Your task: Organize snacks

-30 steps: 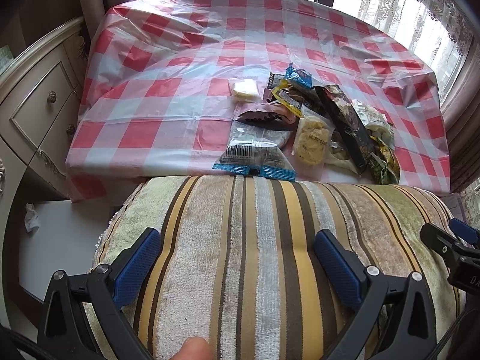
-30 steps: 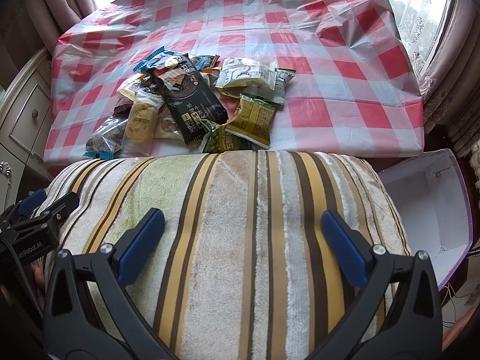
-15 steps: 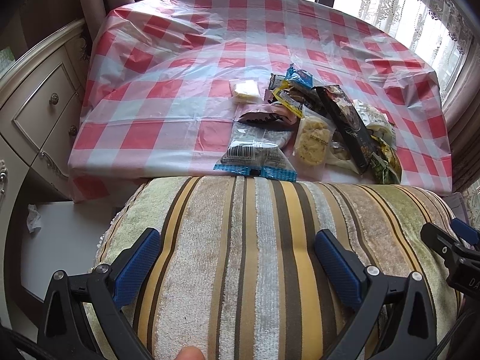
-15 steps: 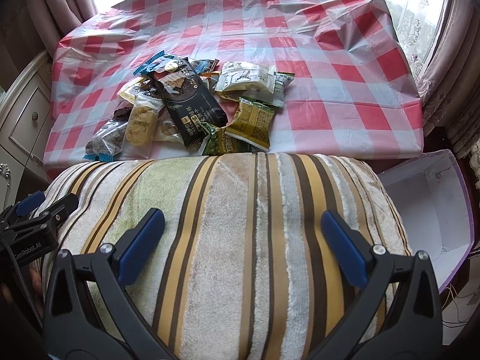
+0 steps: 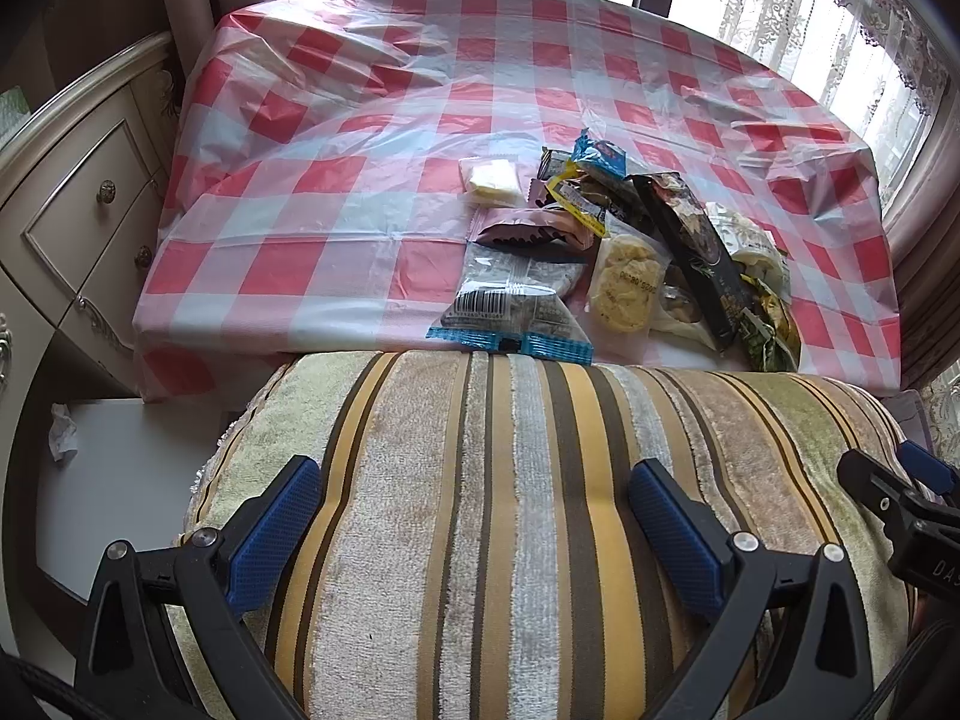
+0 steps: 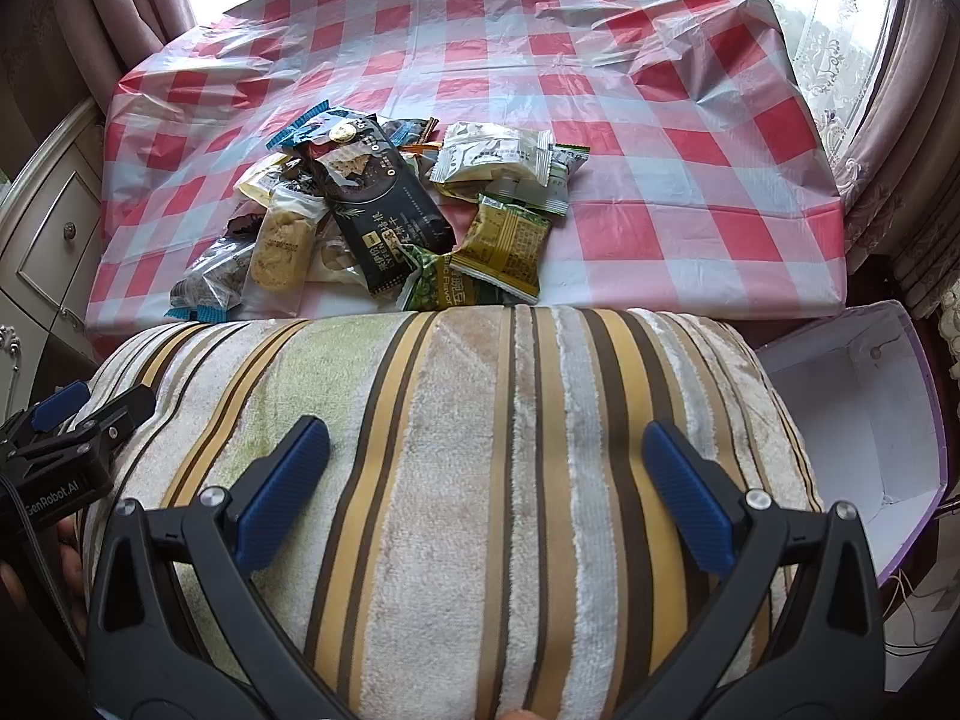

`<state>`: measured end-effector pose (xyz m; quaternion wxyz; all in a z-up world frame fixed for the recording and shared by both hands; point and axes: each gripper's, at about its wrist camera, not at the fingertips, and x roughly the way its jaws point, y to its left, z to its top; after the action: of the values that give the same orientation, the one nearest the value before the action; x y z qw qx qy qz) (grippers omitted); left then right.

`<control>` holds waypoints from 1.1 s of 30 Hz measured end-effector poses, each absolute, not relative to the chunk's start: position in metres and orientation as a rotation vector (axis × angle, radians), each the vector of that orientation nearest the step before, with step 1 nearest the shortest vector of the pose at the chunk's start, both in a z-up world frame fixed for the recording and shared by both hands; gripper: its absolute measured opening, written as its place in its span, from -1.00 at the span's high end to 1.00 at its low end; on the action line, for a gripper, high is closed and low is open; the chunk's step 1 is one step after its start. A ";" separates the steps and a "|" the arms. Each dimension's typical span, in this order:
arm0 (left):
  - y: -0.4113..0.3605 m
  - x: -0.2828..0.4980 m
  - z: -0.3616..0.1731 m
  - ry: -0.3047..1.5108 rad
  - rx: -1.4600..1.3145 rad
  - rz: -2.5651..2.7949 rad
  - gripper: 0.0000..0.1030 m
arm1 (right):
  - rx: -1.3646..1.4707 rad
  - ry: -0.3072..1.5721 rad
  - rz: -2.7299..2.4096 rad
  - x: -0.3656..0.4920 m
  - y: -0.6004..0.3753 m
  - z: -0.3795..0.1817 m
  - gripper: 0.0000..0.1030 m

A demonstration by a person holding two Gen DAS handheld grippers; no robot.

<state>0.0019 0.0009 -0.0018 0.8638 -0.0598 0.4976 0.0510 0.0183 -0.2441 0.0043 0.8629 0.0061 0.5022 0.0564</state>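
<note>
While both tools are held low over a striped cushion (image 5: pixel 510 516), nothing is gripped by either. Left hand-held gripper (image 5: pixel 474 516): jaws spread wide, blue pads apart over the cushion's fabric, nothing between them; aimed forward at the worktop (image 5: pixel 336 138). Right hand-held gripper (image 6: pixel 486 480): same pose, jaws wide apart, empty, pointed forward over the cushion at the worktop's near edge. Each tool is seen from the other's camera, side by side and level: the right one at the left view's right edge, the left one at the right view's left edge.

Snack pile (image 6: pixel 384 210) is found on the red-and-white checked cloth of the worktop, near the front edge, just past the cushion. On top of the pile a long black packet (image 6: pixel 378 204) is laid diagonally. A clear packet with round biscuits (image 6: pixel 282 246) is seen beside it on the left; a clear packet with a barcode and blue seam (image 5: pixel 516 306) sits at the very front edge. Green packets (image 6: pixel 504 240) and a white packet (image 6: pixel 492 153) are on the pile's right side. A small pale yellow packet (image 5: pixel 489 180) lies slightly apart on the left.

An open white box with purple rim (image 6: pixel 858 414) is seen below the worktop's right end, beside the cushion. A cream drawer cabinet (image 5: pixel 78 210) stands to the left of the worktop.
</note>
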 end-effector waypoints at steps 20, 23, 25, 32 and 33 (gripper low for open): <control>0.001 0.002 -0.002 1.043 -0.126 0.106 -1.00 | 0.009 1.053 0.119 0.019 -0.244 0.004 -1.00; 0.001 0.002 -0.002 1.043 -0.126 0.106 -1.00 | 0.009 1.053 0.118 0.019 -0.244 0.004 -1.00; 0.001 0.002 -0.002 1.043 -0.125 0.106 -1.00 | 0.007 1.053 0.118 0.019 -0.243 0.004 -1.00; 0.000 0.002 -0.002 1.043 -0.127 0.106 -1.00 | 0.005 1.058 0.126 0.021 -0.243 0.003 -1.00; -0.001 0.001 -0.002 1.043 -0.128 0.105 -1.00 | 0.006 1.059 0.128 0.022 -0.243 0.002 -1.00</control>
<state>0.0015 -0.0005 -0.0021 0.8638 -0.0609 0.4977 0.0503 0.0216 -0.2431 0.0023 0.8610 0.0027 0.5049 0.0611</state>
